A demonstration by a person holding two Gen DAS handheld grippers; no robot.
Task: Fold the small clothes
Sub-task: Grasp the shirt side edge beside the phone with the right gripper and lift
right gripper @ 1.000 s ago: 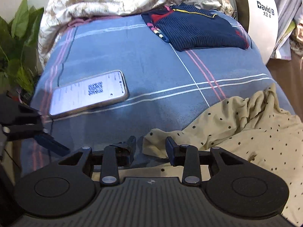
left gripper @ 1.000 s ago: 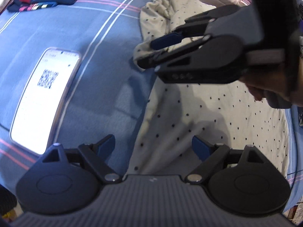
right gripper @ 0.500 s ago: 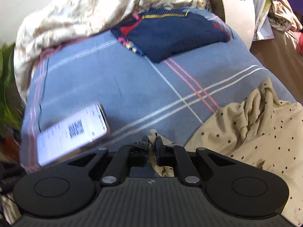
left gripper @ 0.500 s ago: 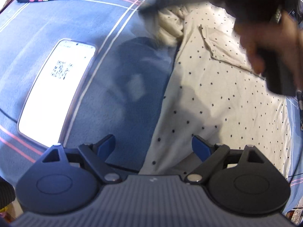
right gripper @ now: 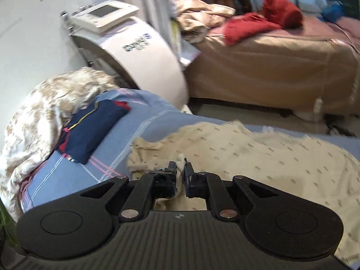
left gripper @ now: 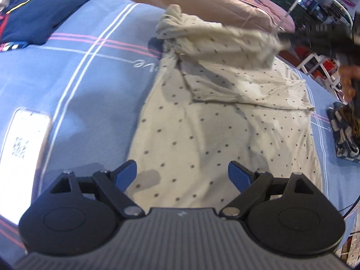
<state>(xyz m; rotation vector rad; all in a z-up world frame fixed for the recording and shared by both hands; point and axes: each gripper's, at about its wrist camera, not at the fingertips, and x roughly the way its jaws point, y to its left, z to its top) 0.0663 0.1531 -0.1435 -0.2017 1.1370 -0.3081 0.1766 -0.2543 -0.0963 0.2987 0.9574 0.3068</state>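
While the dotted cream garment (left gripper: 216, 121) lies spread on the blue striped bed (left gripper: 94, 83), its long axis runs away from the left hand-held gripper (left gripper: 182, 175), hem nearest it and bunched top farthest. That gripper hovers over the hem with its jaws spread wide and nothing between them. The right hand-held gripper (right gripper: 180, 173) is clenched on a corner of the same cloth, and the left view shows that flap lifted and drawn across toward the garment's right side. So the right hand is carrying the fold, and the left sits nearest the free hem. Compared with a second ago, the right jaws have gone from open to pinching cloth, the flap has swung from the garment's left edge over its body, and the left gripper has shifted a little.
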